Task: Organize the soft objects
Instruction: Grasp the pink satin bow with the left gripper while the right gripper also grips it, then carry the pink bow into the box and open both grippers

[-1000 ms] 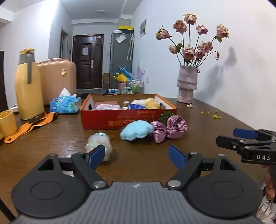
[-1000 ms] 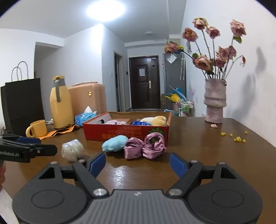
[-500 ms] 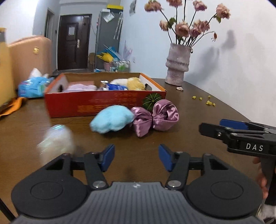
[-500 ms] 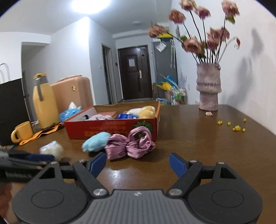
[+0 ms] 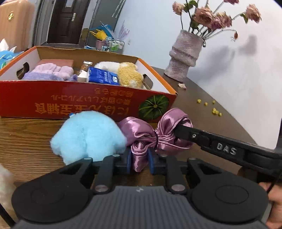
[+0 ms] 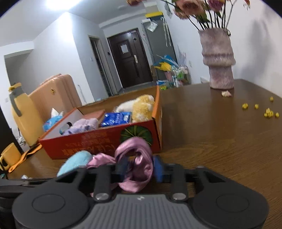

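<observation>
Fluff (image 5: 88, 135), pale blue, lay on the table (image 5: 26, 141) at the left, touching the satin bow (image 5: 153, 135) beside it. Both sat just in front of the red box (image 5: 84, 100), which held plush toys and a blue packet. The left gripper (image 5: 139, 163) pinched the bow's left lobe between its blue pads. The right gripper (image 6: 140, 168) was clamped on the right lobe. Farther right stood a vase (image 5: 185, 56).

bright ceiling light (image 6: 52, 3) glares upper left; flowers (image 5: 216, 14) cast soft wall shadows; edges bend, dark corners, slight motion blur.
</observation>
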The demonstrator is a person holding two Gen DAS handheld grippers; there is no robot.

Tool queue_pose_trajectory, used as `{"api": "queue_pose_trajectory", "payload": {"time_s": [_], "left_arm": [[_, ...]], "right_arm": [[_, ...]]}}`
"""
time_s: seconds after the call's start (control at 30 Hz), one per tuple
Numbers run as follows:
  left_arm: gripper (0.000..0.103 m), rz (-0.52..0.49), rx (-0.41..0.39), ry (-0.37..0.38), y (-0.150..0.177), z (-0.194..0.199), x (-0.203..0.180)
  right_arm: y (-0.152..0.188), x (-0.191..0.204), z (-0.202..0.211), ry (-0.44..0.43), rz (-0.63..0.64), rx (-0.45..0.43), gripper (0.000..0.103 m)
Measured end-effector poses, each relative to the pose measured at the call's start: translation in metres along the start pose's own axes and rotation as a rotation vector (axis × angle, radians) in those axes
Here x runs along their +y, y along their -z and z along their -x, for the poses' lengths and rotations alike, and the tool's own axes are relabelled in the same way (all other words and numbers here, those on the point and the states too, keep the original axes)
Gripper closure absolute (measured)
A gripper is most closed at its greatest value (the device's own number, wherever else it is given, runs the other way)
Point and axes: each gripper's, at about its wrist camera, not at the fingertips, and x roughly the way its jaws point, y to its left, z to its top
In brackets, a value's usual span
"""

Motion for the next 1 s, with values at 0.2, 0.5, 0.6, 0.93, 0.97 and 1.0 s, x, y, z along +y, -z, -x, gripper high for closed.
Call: {"api": "queue_pose_trajectory", "payload": {"time_s": [0.2, 0.5, 0.6, 0.93, 0.97, 1.0], "left_arm": [[0.090, -0.044, 0.009, 0.044, 0.014, 0.023, -0.021], [0.090, -0.131, -0.021, 0.092, 0.066, 0.103, -0.061], [0.090, -0.134, -0.041, 0.095, 0.074, 0.123, -0.067], [0.090, -0.161, -0.172, 0.058, 0.037, 0.152, -0.061], [0.090, -0.161, -0.188, 0.055, 0.027, 0.151, -0.057], [0.090, -0.161, -0.201, 0.049, 0.013, 0.148, -0.053]], "right_arm": [[0.012, 0.005, 0.038, 0.007, 0.023, -0.025, 0.099], [0.055, 0.022, 0.132, 0.008, 0.060, -0.046, 0.099], [0.060, 0.025, 0.154, 0.001, 0.060, -0.074, 0.099], [0.020, 0.041, 0.160, -0.073, 0.092, -0.163, 0.100], [0.009, 0.044, 0.156, -0.081, 0.107, -0.176, 0.100], [-0.002, 0.047, 0.150, -0.090, 0.123, -0.187, 0.100]]}}
